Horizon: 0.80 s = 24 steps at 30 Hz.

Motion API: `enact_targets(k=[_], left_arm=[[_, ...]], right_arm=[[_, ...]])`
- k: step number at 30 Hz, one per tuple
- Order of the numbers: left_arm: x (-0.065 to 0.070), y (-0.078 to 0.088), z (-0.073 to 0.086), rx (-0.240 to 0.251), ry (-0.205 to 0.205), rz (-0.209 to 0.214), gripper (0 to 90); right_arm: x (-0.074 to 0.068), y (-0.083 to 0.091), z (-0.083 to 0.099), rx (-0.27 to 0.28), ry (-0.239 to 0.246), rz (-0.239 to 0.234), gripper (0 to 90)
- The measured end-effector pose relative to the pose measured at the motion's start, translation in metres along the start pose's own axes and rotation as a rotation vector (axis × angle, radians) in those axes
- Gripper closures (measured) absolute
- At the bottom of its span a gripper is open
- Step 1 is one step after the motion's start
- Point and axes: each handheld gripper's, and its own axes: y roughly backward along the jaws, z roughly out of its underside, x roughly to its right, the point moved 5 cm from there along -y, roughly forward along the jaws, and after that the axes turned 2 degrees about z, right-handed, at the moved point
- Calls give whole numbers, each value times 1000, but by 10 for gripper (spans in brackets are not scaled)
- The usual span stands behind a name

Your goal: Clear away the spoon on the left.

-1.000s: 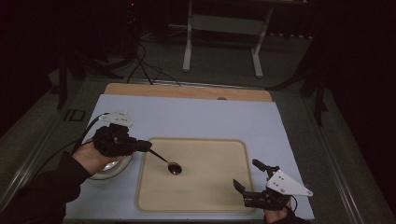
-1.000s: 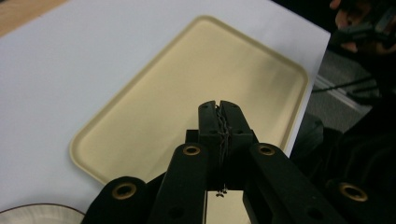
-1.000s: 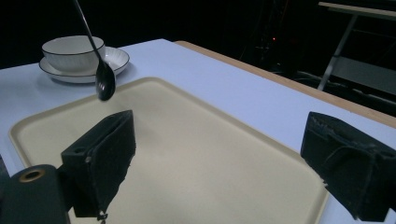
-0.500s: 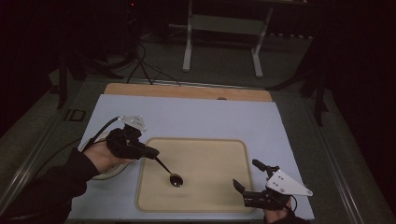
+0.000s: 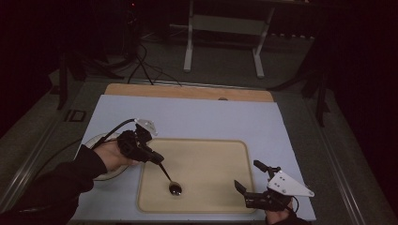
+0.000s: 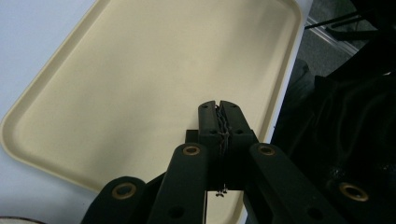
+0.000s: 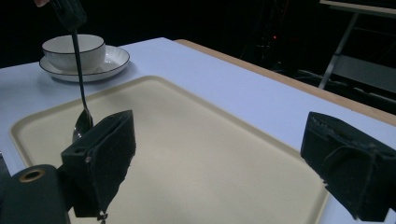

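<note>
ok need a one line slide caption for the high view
Left gripper holds a spoon bowl-down over the beige tray, while the open right gripper waits at the tray's near right corner.

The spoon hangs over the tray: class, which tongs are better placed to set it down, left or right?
Left. The left tongs are shut on the spoon, its bowl low over the tray. The right tongs are open at the tray's corner.

Dark spoon (image 5: 170, 181), tilted, bowl on beige tray (image 5: 211, 159)
</note>
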Motion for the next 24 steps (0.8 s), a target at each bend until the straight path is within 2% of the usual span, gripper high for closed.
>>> enact_targets(k=[10, 18, 24], left_arm=[[-3, -15, -4, -60, 9, 21, 892], [-14, -23, -12, -16, 42, 18, 880], [-23, -32, -18, 43, 62, 5, 869]], right_arm=[[0, 0, 0, 0, 2, -5, 104], [0, 0, 0, -1, -3, -7, 104], [0, 0, 0, -2, -2, -9, 104]])
